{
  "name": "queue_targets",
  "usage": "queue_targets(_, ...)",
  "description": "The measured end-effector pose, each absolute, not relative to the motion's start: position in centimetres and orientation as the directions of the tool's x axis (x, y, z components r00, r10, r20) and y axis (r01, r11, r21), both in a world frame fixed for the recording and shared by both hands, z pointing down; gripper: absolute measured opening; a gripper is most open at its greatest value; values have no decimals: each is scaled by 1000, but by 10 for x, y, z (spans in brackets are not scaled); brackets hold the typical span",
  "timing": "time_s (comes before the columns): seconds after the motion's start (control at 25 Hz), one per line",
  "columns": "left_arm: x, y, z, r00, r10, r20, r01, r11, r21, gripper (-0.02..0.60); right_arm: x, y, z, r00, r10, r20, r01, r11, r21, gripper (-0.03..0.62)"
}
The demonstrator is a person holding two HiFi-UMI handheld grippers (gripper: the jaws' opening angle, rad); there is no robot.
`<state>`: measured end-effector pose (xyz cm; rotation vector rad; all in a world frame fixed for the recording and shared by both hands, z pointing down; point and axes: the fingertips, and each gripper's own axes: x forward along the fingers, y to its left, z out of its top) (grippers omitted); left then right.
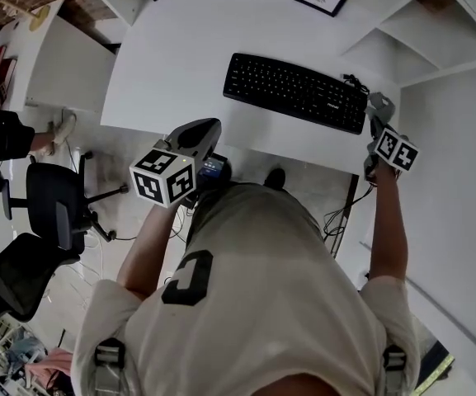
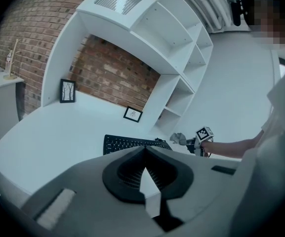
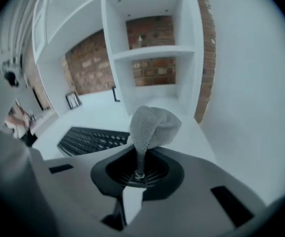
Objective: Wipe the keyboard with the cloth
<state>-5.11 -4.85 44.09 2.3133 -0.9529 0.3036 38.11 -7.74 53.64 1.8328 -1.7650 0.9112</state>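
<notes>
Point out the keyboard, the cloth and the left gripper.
keyboard [image 1: 295, 91]: head view, middle of the key rows.
cloth [image 3: 152, 125]: right gripper view, its bunched upper part.
left gripper [image 2: 144, 148]: left gripper view, where its closed tips meet.

The keyboard [image 1: 295, 91] lies on the desk [image 1: 180, 48], cloth [image 1: 379, 104] at its right.

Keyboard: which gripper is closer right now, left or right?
Right. The right gripper, shut on the cloth, sits just off the right end of the keyboard. The left gripper, shut and empty, hangs at the front edge of the desk, further from the keyboard.
</notes>
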Motion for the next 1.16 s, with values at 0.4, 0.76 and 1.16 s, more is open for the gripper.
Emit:
queue_targets(0.4, -64, -40, 421, 768, -538, 348, -638, -595, 489, 5, 179, -58, 429, -456, -822, 343, -753, 150, -641, 14)
queue_targets(0.76, -94, -13, 420, 835, -446, 321, -549, -658, 515, 5, 2, -16, 415, -688, -680, 254, -549, 259, -794, 14)
queue_targets(1.16, -110, -19, 443, 844, -420, 332, -536, -659, 529, 5, -4, 19, 425, -670, -673, 312, -604, 250, -757, 12)
